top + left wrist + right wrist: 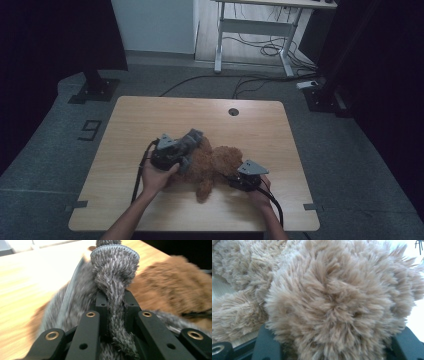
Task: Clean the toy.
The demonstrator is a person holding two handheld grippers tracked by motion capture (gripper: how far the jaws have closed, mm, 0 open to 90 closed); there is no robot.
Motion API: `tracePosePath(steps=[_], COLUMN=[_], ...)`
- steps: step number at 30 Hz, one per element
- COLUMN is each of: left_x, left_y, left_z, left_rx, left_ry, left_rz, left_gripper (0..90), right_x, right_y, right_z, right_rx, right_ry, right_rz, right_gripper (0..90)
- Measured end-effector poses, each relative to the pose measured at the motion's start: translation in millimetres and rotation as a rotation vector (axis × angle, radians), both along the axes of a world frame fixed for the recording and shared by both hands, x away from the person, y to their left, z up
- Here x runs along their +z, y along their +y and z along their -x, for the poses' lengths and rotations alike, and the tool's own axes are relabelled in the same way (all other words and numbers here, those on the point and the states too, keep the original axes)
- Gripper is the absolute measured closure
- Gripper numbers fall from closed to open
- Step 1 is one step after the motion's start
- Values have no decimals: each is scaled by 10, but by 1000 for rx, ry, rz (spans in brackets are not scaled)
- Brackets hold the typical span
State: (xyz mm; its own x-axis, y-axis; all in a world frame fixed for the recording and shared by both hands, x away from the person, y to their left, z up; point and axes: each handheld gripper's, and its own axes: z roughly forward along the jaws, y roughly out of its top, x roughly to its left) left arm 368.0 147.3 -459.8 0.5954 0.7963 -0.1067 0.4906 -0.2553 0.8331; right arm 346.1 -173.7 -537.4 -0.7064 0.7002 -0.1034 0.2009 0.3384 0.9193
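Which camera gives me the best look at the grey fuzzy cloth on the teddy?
The left gripper view: the grey cloth stands close up, pinched between the left tool's black jaws. The high view shows it small, lying over the brown teddy. The right gripper view is pressed against teddy fur.

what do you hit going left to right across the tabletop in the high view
left hand → left gripper, shut on the grey fuzzy cloth → brown plush toy → right gripper, jaws around a limb of the toy → right hand
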Motion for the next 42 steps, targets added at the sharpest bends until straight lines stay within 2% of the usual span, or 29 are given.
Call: tracePosePath(steps=[1, 4, 5, 6, 8, 9, 13, 16, 18, 24, 27, 29, 31, 34, 39, 42], left_x=[-19, -131, -185, -230, -214, -159, 140, 326, 404, 435, 405, 368, 308, 189, 154, 161], left_y=[78, 266, 314, 359, 399, 375, 122, -164, -403, -1111, -1373, -1506, -1604, -1656, -1609, -1539], left_z=[-1, -20, -30, -33, -2, 16, 36, 26, 11, -53, -104, -140, -167, -191, -126, -107], left_rx=[17, 59, 69, 75, 67, 56, -15, -82, -123, -237, -265, -282, -293, -307, -296, -291], left_ry=[9, 51, 73, 84, 52, 28, -17, -29, -33, -12, 6, 32, 63, 109, 76, 72], left_rz=[-2, -48, -53, -37, 17, 16, 0, 22, 20, -16, -32, -36, -43, -62, -90, -97], left_gripper=[790, 791, 791, 791, 793, 794, 793, 793, 793, 790, 790, 789, 787, 782, 790, 793], right_x=[0, -4, -5, -8, -8, -8, -7, -6, -7, -8, -9, -9, -5, -4, -12, -12], right_y=[0, -3, -7, -9, -9, -9, -9, -3, -4, -3, 6, 13, 23, 32, 54, 54], right_z=[0, -4, -7, -10, -12, -14, -13, -7, -7, -6, 3, 10, 22, 34, 44, 52], right_rx=[0, -3, -4, -6, -7, -6, -7, -10, -10, -9, -12, -15, -15, -17, -17, -15], right_ry=[0, 5, 7, 11, 14, 13, 13, 12, 12, 10, 2, -2, -10, -19, -33, -35], right_rz=[-1, -4, -6, -10, -10, -10, -9, -8, -8, -11, -7, -2, 14, 29, 49, 54], right_gripper=[413, 413, 413, 413, 413, 413, 413, 412, 412, 411, 411, 411, 411, 411, 411, 410])
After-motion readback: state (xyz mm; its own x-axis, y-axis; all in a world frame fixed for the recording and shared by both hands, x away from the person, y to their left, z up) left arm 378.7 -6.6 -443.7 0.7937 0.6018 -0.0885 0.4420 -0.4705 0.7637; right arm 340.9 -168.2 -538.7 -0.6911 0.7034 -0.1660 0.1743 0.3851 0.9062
